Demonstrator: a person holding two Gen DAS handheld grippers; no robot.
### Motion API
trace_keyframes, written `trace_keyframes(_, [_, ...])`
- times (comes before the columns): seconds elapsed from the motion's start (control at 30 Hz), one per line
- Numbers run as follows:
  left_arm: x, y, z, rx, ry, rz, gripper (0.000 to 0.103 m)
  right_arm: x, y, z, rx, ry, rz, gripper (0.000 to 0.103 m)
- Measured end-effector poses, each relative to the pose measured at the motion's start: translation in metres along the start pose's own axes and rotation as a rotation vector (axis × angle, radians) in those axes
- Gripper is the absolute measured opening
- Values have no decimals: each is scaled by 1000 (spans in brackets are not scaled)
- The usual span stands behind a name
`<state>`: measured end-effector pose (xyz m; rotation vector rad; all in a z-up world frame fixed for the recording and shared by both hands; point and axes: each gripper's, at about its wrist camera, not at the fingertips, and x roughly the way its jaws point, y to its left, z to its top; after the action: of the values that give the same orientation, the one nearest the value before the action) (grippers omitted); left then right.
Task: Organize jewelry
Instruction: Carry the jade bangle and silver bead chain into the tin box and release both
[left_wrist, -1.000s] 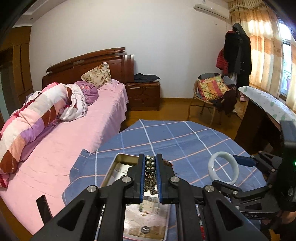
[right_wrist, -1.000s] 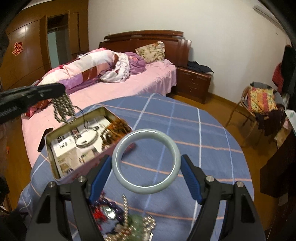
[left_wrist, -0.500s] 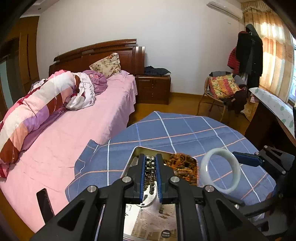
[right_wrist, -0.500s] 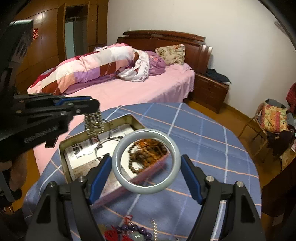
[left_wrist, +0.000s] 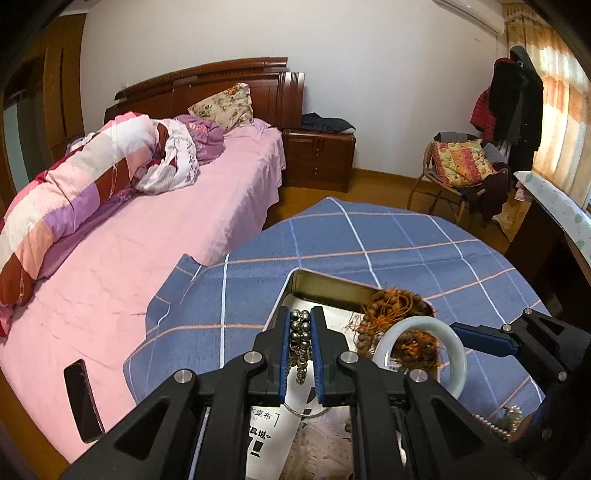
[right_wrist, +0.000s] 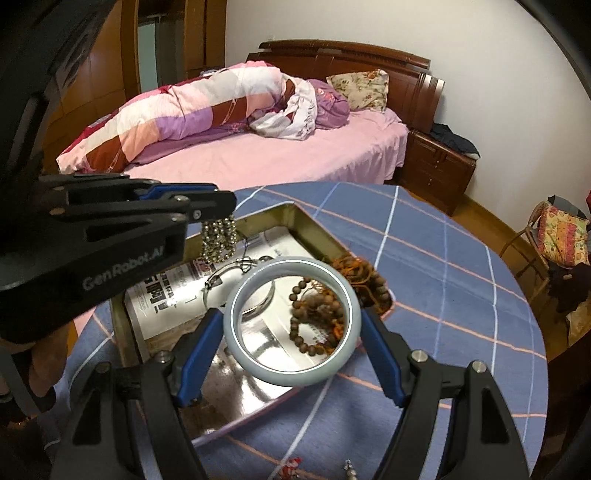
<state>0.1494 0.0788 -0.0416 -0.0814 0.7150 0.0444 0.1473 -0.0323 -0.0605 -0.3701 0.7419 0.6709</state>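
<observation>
An open metal tin (left_wrist: 325, 286) (right_wrist: 306, 225) lined with printed paper lies on the blue checked tablecloth. It holds brown wooden beads (left_wrist: 391, 308) (right_wrist: 317, 314) and a thin silver ring (right_wrist: 229, 275). My left gripper (left_wrist: 301, 325) (right_wrist: 218, 206) is shut on a string of silver metal beads (left_wrist: 300, 339) (right_wrist: 218, 240), which dangles over the tin's left part. My right gripper (right_wrist: 291, 325) grips a pale jade bangle (right_wrist: 291, 321) (left_wrist: 421, 354) by its outer rim and holds it above the tin, beside the wooden beads.
More jewelry lies on the cloth near me: pearls (left_wrist: 495, 428) and red and silver pieces (right_wrist: 291, 465). A pink bed (left_wrist: 129, 266) with a dark phone (left_wrist: 83, 398) stands to the left. A chair with cushions (left_wrist: 461, 166) and a desk (left_wrist: 554, 229) stand to the right.
Both grippers have moved forward and down over the tin. The bangle now hangs above the wooden beads, and the silver beads dangle lower inside the tin's left part.
</observation>
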Motion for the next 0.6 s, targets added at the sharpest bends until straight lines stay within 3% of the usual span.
trace_keyframes(0.6, [23, -4, -9, 9, 58, -13, 10, 19, 13, -8, -29, 64, 16, 78])
